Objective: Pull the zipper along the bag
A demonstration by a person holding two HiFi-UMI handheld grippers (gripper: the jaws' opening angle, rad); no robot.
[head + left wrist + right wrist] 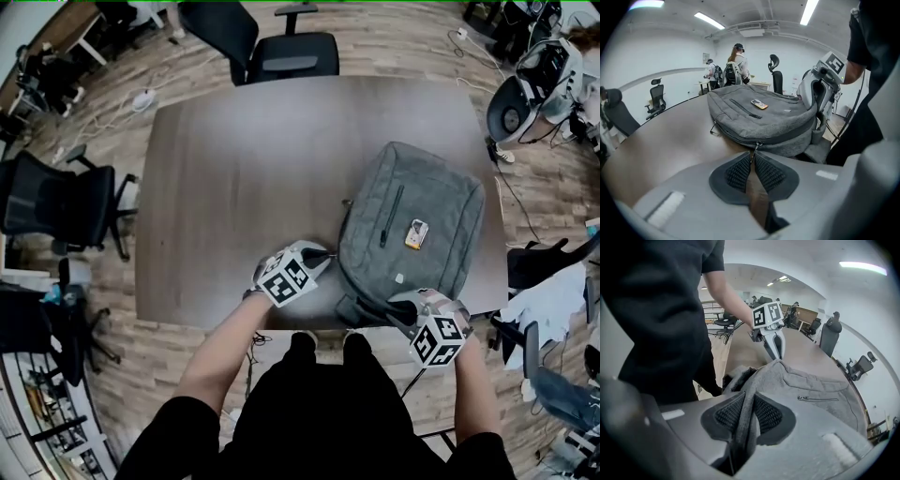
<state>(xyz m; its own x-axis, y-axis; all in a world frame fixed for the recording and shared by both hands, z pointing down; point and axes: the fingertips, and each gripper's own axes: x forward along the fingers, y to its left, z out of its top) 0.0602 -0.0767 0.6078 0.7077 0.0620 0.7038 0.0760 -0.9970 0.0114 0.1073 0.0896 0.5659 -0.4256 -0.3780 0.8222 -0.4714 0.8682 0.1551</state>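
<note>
Zipping stage. Right gripper [746,398] clenched on bag [813,386] corner; left gripper [753,158] slack around zipper pull [755,148]. Next: clench, draw steadily.

A brown table [234,187] stood on a wooden floor [403,47]; one black chair [281,52] was behind it, another chair [56,202] at its left.

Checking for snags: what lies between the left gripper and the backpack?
Only the zipper pull, hanging from the backpack to the left gripper; the left gripper view shows it.
</note>
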